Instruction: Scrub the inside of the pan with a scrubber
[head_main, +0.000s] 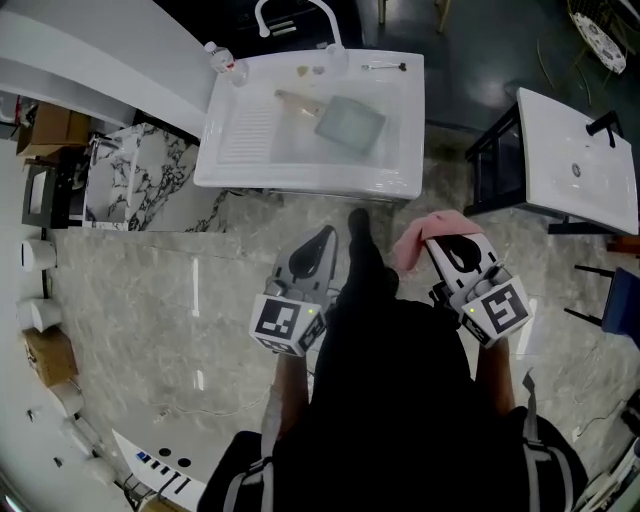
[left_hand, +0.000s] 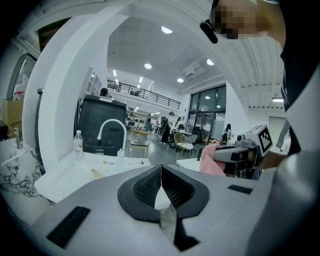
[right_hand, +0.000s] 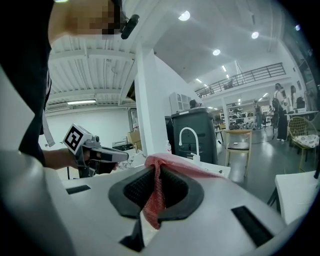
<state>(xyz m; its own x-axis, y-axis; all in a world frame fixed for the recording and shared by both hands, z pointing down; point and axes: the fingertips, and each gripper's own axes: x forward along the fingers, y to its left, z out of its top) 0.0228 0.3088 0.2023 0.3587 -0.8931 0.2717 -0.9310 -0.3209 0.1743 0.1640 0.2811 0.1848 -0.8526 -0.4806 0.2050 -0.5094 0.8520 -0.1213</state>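
Note:
A grey square pan (head_main: 349, 124) with a wooden handle lies in the white sink (head_main: 310, 182), far ahead of both grippers. My left gripper (head_main: 324, 238) (left_hand: 161, 172) is shut with nothing between its pads. To the right at about the same height, my right gripper (head_main: 441, 246) (right_hand: 156, 175) is shut on a pink mesh scrubber (head_main: 424, 236) (right_hand: 154, 196), which drapes over its jaws. In the left gripper view the right gripper (left_hand: 235, 154) shows with the pink scrubber (left_hand: 210, 162). Both grippers hang over the floor, well short of the sink.
A curved faucet (head_main: 297, 10) (left_hand: 112, 131) and a plastic bottle (head_main: 221, 58) stand at the sink's back edge. A second white basin (head_main: 580, 160) on a dark frame is at the right. Cardboard boxes (head_main: 55, 125) and a marbled slab (head_main: 150, 175) are at the left. My leg and shoe (head_main: 364, 258) lie between the grippers.

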